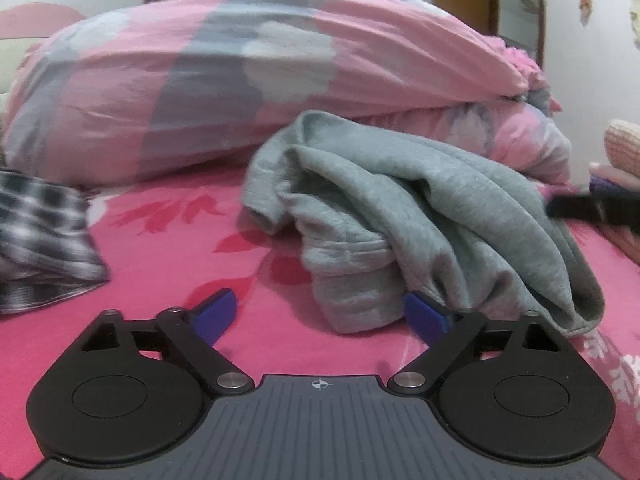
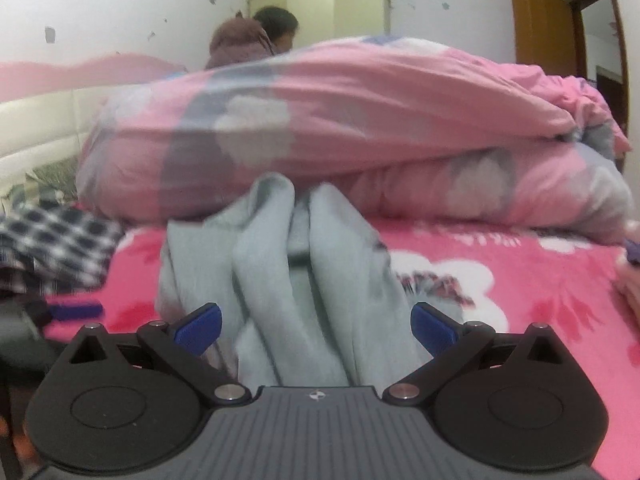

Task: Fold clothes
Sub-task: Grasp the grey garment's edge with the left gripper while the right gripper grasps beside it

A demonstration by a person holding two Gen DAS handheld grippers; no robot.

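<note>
grey sweatshirt bunched in a soft heap on the pink floral bedsheet, straight ahead of both tongs and just short of the big pink and grey quilt rolled up behind it. seen from the left gripper, heap sitting ahead and to the right, one ribbed cuff hanging down between the blue fingers, nearer the right-hand one, which is partly tucked under a fold; left-hand finger well clear of cloth, so jaws standing wide and pressing on nothing, probably lined up to pinch that cuff or hem. seen from the right gripper, same grey sweatshirt rising as a ridge from between the fingers and running away toward the quilt; cloth lying between the blue fingers but gaps visible on both sides, so wide apart and not clamped, likely placed to gather a second edge for spreading. long axis hard to call in this crumpled state: roughly running from the tongs toward the quilt, collar or hem end not identifiable. checked black and white garment off to the left, apart from the heap, apparently waiting its turn. a person partly visible beyond the quilt
</note>
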